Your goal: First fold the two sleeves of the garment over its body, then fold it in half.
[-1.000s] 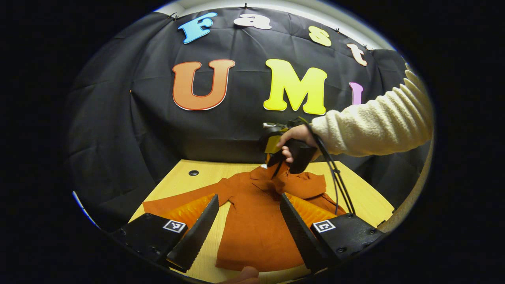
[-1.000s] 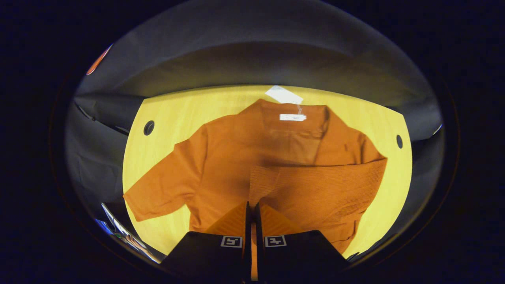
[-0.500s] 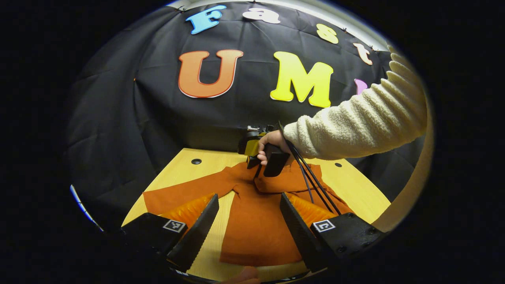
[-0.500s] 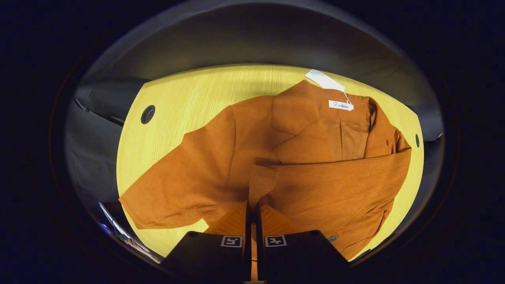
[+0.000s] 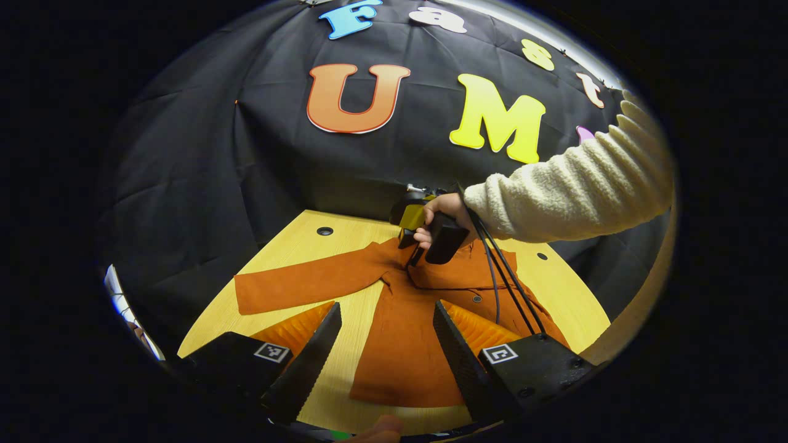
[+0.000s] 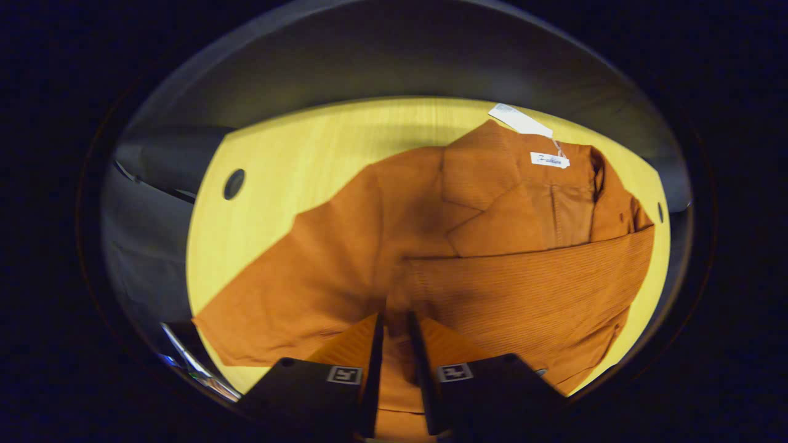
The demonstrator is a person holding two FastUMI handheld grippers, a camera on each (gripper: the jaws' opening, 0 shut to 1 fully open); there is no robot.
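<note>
My right gripper (image 6: pixel 394 326) sits low over the orange garment (image 6: pixel 505 271), which lies spread on the wooden table (image 6: pixel 295 160), collar and white tag (image 6: pixel 520 120) at the far edge. One sleeve (image 6: pixel 535 295) is laid across the body w/ its cuff end right at my fingertips; jaws are parted a little, cloth showing in the gap, so I judge I'm letting go, tho I can't tell if a pad is touching fabric. Risk: if cloth snags on the ribbed pads when I lift, the sleeve drags back off the body & the fold is lost; lifting straight up should avoid that. My left gripper (image 5: pixel 385 344) hangs wide apart, holding nothing, above the hem. The other sleeve (image 5: pixel 301 283) lies stretched flat out to the side. Grabbing it too near the shoulder could bunch the body or shift the whole garment.
</note>
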